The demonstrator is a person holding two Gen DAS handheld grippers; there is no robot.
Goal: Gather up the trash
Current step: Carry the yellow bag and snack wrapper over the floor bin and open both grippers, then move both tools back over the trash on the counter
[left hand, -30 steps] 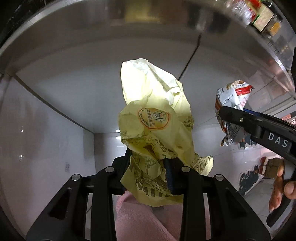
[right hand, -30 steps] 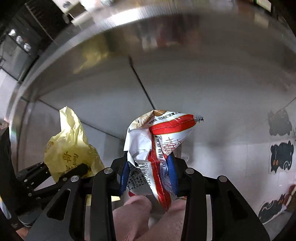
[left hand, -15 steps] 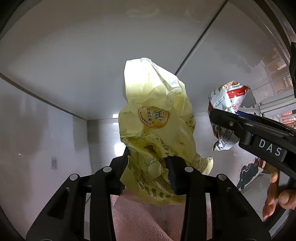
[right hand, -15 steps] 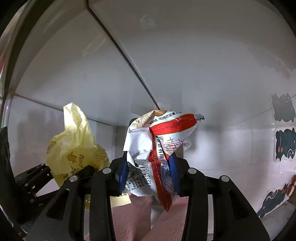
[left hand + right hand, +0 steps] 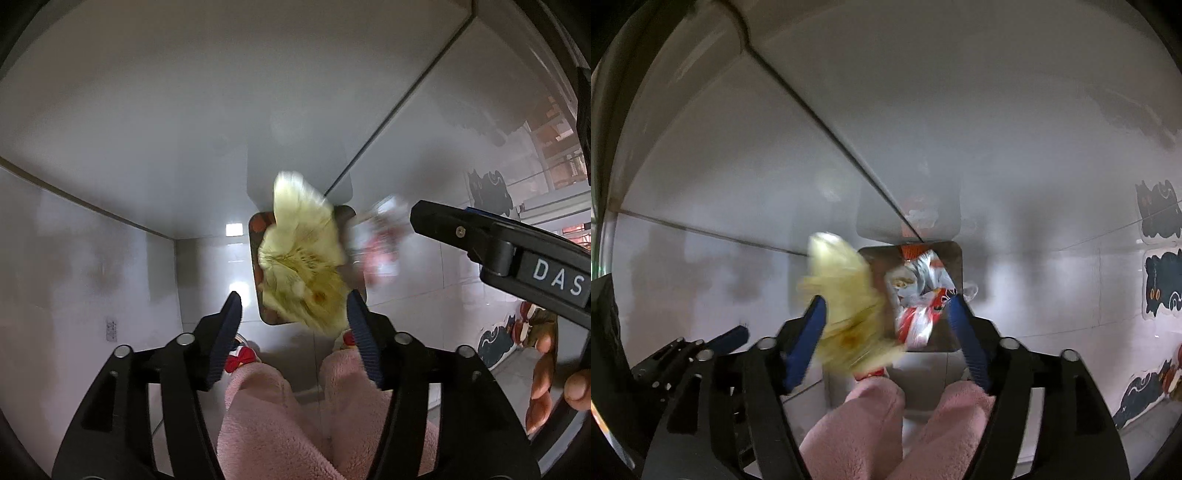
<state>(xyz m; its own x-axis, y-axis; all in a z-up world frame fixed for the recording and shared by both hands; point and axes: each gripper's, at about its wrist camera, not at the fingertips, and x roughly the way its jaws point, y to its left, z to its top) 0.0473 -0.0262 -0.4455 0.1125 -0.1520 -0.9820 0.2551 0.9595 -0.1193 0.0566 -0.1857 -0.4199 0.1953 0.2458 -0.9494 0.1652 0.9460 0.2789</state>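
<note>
My left gripper (image 5: pixel 293 304) points down with its jaws opening and nothing pressed between the pads. Beneath it a crumpled yellow wrapper (image 5: pixel 303 266), motion-blurred, drops over the small rectangular bin (image 5: pixel 254 258) on the floor. My right gripper (image 5: pixel 886 310) also points down with its jaws opening. A red and white snack wrapper (image 5: pixel 919 299) has left its pads and falls into the bin (image 5: pixel 956 254). The yellow wrapper (image 5: pixel 846 302) blurs past its left finger. The right gripper (image 5: pixel 498 251) shows at the right in the left wrist view, beside the blurred snack wrapper (image 5: pixel 376 251).
Pale grey panels and white floor tiles surround the bin. Pink fleece legs (image 5: pixel 295 413) and a slipper with a red bow (image 5: pixel 243 356) stand just in front of it. Dark cat stickers (image 5: pixel 1160 214) mark the right wall. A hand (image 5: pixel 554 369) holds the right gripper's handle.
Both grippers have sunk toward the floor and opened. The yellow wrapper and the red and white wrapper have left the pads and are dropping toward the bin, which has come into view.
</note>
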